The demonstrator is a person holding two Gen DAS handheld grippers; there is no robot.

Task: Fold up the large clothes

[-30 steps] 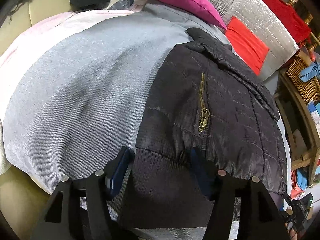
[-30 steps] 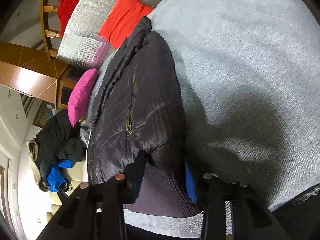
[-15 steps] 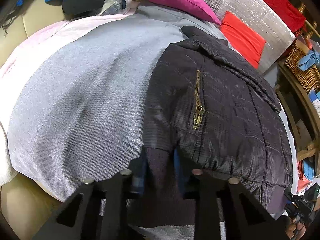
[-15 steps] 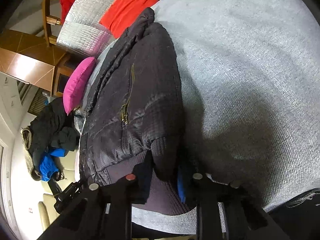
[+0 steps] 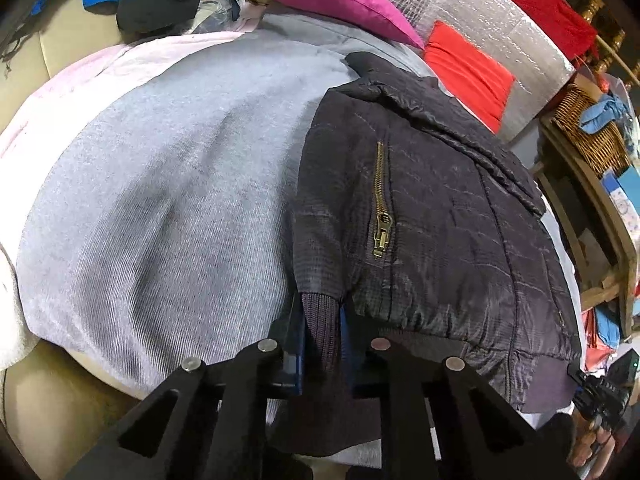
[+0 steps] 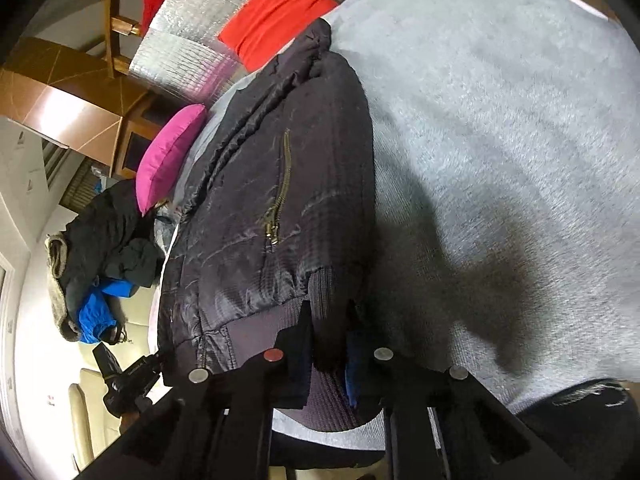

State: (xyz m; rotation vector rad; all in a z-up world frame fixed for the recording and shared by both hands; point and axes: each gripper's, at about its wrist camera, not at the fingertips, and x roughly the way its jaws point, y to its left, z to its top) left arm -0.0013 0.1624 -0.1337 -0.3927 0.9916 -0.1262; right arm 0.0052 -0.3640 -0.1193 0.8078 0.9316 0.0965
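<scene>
A dark quilted jacket point(image 5: 432, 216) lies folded on a grey blanket point(image 5: 160, 200) that covers the bed, its brass zip point(image 5: 382, 216) facing up and its collar toward the far pillows. The left hand-held gripper point(image 5: 322, 340) is pinching the ribbed knit cuff point(image 5: 320, 320) at the jacket's near left corner, its blue-padded fingers point(image 5: 296, 344) pressed against both sides of the knit. The right hand-held gripper point(image 6: 328, 344) is likewise clamped on ribbed knit point(image 6: 322, 300) at the jacket's point(image 6: 272, 200) near edge, seen from the other side, with the grey blanket point(image 6: 500, 140) stretching off to its right. Beyond the jacket sit a pink pillow point(image 5: 340, 0) and a red cushion point(image 5: 468, 68) against a silver quilted backing point(image 5: 480, 24). A heap of dark and blue clothes point(image 6: 100, 272) lies at the far end of the bed, and a wicker basket point(image 5: 592, 132) stands on a wooden shelf at the side.
</scene>
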